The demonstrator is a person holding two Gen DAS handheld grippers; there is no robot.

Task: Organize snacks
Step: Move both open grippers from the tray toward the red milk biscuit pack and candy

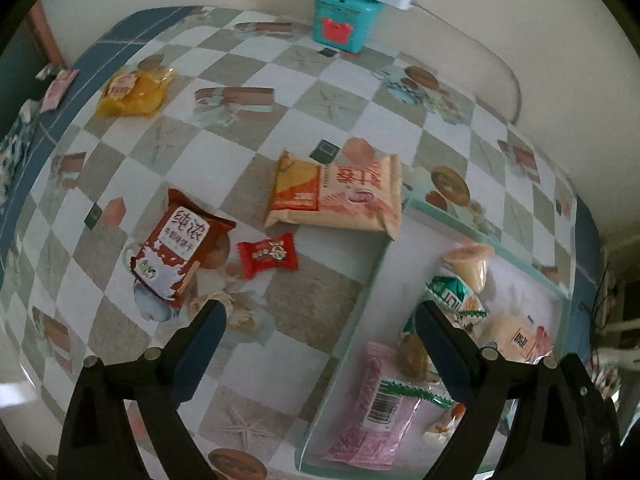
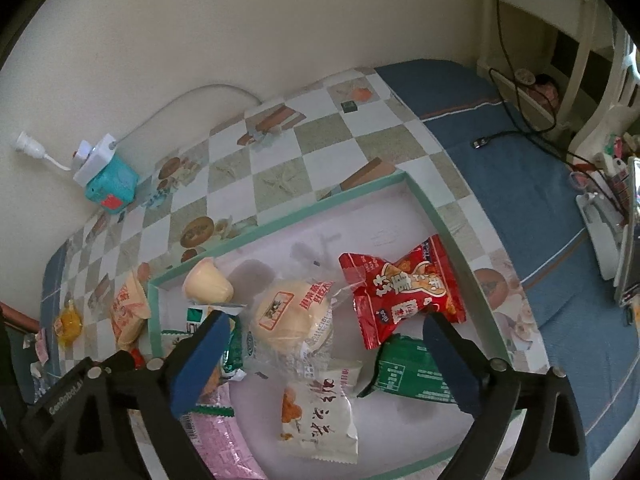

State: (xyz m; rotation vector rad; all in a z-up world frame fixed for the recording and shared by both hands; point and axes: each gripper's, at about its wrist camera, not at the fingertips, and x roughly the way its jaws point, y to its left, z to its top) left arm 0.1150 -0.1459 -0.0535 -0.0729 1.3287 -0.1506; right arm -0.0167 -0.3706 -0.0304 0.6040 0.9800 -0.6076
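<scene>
Both the left gripper [image 1: 320, 316] and the right gripper [image 2: 326, 330] stand wide apart and hold nothing. The green-rimmed tray [image 2: 280, 216] already has many snacks, with its near edge cut off by the right gripper's fingers. A red biscuit pack [image 1: 176, 248], a small red candy [image 1: 269, 255] and an orange-pink pack [image 1: 340, 192] lie outside on the checkered table [image 1: 256, 80]. The print on the far yellow packet [image 1: 132, 92] is too blurred to read.

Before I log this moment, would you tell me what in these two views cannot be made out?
- Left wrist view: the pink packet in the tray is partly covered by a green-edged wrapper and the gripper finger.
- Right wrist view: the green packet is partly hidden behind the right finger; its print is too small to read.
- Right wrist view: the snacks left of the tray, such as the yellow packet, are small and distorted.
</scene>
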